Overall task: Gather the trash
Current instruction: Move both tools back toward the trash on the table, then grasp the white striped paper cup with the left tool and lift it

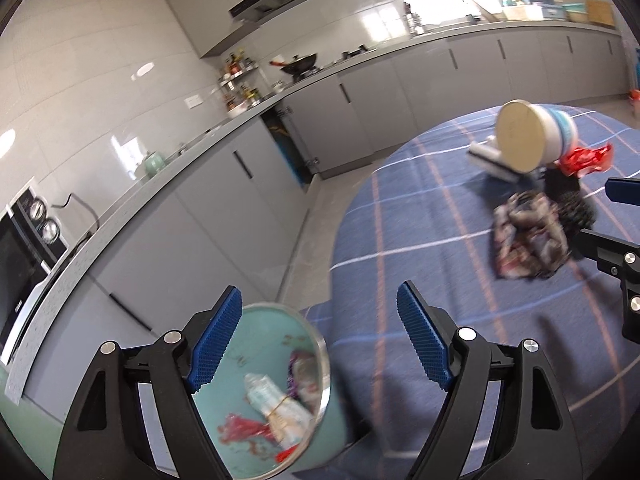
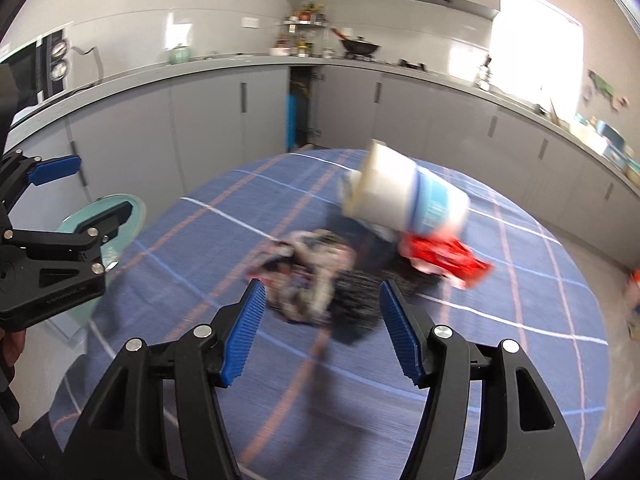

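Observation:
A teal trash bin (image 1: 256, 392) holding wrappers stands beside the round table, under my open, empty left gripper (image 1: 320, 340); its rim also shows in the right wrist view (image 2: 132, 216). On the blue plaid tablecloth (image 2: 360, 380) lie a crumpled patterned wrapper (image 2: 308, 280), a dark wrapper (image 2: 360, 304), a red wrapper (image 2: 444, 260) and a tipped white-and-blue paper cup (image 2: 404, 200). My right gripper (image 2: 322, 328) is open and empty, just in front of the patterned wrapper. The same pile shows in the left wrist view (image 1: 528, 236).
Grey kitchen cabinets (image 2: 200, 120) and a counter run behind the table. A wok (image 2: 358, 46) sits on the stove, an oven (image 1: 24, 264) at far left. Floor lies between table and cabinets.

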The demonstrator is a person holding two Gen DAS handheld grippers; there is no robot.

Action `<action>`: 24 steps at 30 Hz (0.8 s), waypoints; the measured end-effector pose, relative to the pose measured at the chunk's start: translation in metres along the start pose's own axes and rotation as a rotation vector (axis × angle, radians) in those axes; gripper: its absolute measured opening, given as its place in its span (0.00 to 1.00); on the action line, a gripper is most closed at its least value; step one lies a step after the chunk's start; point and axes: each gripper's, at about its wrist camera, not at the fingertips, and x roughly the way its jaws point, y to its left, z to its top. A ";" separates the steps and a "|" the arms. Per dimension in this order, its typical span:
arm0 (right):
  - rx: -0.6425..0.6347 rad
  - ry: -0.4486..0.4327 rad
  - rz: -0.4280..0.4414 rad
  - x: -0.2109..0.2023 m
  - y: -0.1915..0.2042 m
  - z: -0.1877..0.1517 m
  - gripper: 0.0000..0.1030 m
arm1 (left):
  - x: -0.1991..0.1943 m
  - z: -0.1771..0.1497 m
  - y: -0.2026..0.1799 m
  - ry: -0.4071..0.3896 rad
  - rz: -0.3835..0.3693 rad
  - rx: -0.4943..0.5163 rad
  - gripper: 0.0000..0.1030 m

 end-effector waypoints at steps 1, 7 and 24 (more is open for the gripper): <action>0.012 0.002 -0.014 0.000 -0.008 -0.001 0.58 | 0.000 0.003 -0.004 -0.004 -0.006 0.003 0.77; 0.061 0.010 -0.119 -0.005 -0.048 -0.010 0.60 | -0.001 0.031 -0.039 -0.052 -0.062 0.029 0.77; 0.155 0.009 -0.256 -0.014 -0.116 -0.022 0.68 | 0.010 0.090 -0.126 -0.124 -0.184 0.094 0.77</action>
